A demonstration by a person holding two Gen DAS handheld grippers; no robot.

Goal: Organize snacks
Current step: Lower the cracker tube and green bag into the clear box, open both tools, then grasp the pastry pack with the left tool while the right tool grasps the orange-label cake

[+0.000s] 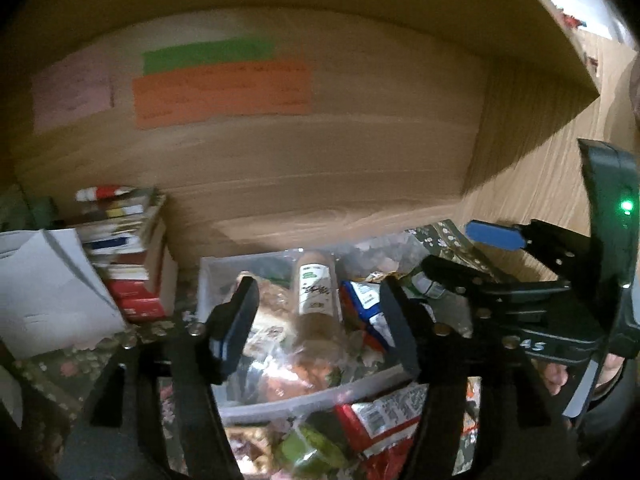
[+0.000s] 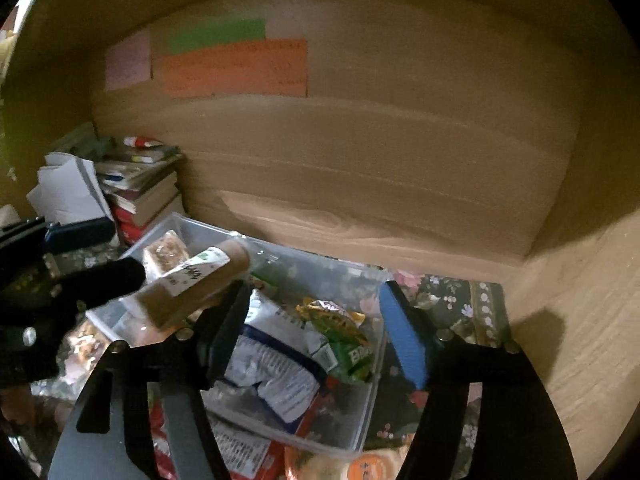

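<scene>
Lot, left to right. White paper (image 1: pixel 52 292) and stacked books (image 1: pixel 132 256) at the back wall. Clear plastic bin (image 1: pixel 212 276) on floral cloth (image 2: pixel 464 300), holding a brown tube (image 1: pixel 318 300) with a white label lying across wrapped snacks, a blue-and-white packet (image 2: pixel 276 364) and a green packet (image 2: pixel 344 344). Left gripper (image 1: pixel 316 328): jaws spread, nothing pinched, tube below. Right gripper (image 2: pixel 316 336): jaws spread, empty. Likely step: settle items in the bin; lift clear without snagging wrappers

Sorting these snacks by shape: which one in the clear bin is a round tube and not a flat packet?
The tan tube with the white label, lying atop the packets in the clear bin. The blue-and-white packet and green packet are flat, crinkled bags.
</scene>
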